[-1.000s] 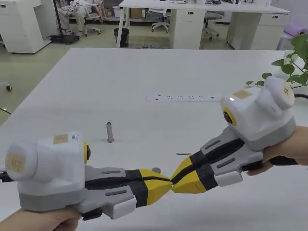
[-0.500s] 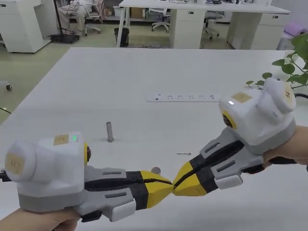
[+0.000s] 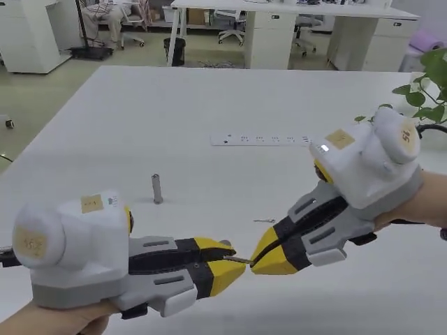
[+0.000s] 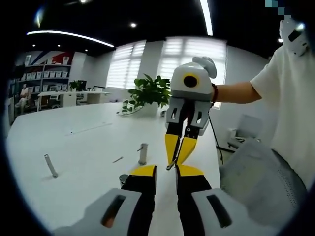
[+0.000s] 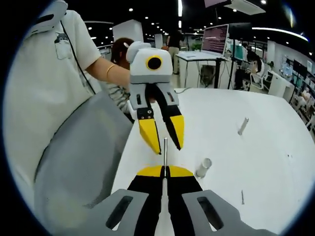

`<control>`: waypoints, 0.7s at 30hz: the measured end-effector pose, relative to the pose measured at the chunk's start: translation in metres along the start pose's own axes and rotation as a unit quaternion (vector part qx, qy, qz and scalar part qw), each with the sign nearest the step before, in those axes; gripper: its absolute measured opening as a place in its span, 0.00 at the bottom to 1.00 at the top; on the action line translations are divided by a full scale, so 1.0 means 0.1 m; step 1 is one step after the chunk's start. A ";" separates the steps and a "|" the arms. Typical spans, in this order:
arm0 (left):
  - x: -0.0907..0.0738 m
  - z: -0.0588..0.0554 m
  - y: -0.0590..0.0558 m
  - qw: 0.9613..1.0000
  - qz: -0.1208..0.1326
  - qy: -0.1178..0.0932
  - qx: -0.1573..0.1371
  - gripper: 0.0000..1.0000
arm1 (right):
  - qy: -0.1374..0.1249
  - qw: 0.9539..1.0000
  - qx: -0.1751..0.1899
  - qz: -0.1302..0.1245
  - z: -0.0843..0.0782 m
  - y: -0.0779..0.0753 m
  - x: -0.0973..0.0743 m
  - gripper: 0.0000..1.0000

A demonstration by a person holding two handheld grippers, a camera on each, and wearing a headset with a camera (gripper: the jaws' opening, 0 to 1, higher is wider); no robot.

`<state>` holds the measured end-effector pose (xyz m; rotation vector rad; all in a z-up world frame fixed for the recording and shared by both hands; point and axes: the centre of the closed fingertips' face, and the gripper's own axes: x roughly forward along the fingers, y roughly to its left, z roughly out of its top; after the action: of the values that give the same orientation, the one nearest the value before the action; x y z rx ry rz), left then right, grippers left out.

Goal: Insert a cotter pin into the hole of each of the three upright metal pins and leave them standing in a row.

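Observation:
My right gripper [image 5: 165,169] is shut on a thin cotter pin [image 5: 165,150] that sticks out past its tips. Facing it tip to tip, my left gripper [image 4: 166,170] is open, its jaws a little apart around the cotter pin's [image 3: 238,259] free end. Both meet low over the table's near edge, the left gripper [image 3: 234,264] on the left and the right gripper [image 3: 257,264] on the right. One metal pin [image 3: 156,189] stands upright further back on the left. Another metal pin [image 3: 225,244] peeks out just behind the left jaws. A third metal pin [image 4: 143,153] stands beyond them.
A loose cotter pin [image 3: 264,221] lies on the white table [image 3: 140,112] behind the right gripper. A white power strip [image 3: 262,139] lies mid-table. A potted plant [image 3: 426,84] stands at the right edge. Desks and chairs fill the room behind.
The two grippers' tips, which touched, have drawn slightly apart, and the cotter pin now shows between them. The head camera has tilted a little.

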<state>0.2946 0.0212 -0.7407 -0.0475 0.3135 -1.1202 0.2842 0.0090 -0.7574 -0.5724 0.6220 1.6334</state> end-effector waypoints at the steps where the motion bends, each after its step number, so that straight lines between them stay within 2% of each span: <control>1: -0.01 -0.01 0.03 1.000 0.007 -0.001 0.001 0.16 | 0.002 1.000 -0.002 -0.003 -0.01 -0.02 0.00 0.02; 6: -0.03 -0.04 0.14 0.999 0.036 -0.002 0.004 0.21 | 0.032 0.999 0.004 -0.018 -0.13 -0.11 0.01 0.03; 12: -0.05 -0.13 0.30 0.997 0.071 0.009 0.018 0.26 | 0.060 0.998 0.008 -0.034 -0.21 -0.21 0.02 0.03; 16: -0.04 -0.21 0.42 0.994 0.103 0.017 0.023 0.27 | 0.083 0.995 0.014 -0.051 -0.28 -0.30 0.02 0.03; 21: -0.01 -0.38 0.54 0.990 0.136 0.038 0.021 0.27 | 0.104 0.992 0.022 -0.068 -0.36 -0.40 0.03 0.03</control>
<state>0.3313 0.0506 -0.7875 0.0728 0.3535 -0.8594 0.3246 -0.0087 -0.7888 -0.7421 0.7541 1.4392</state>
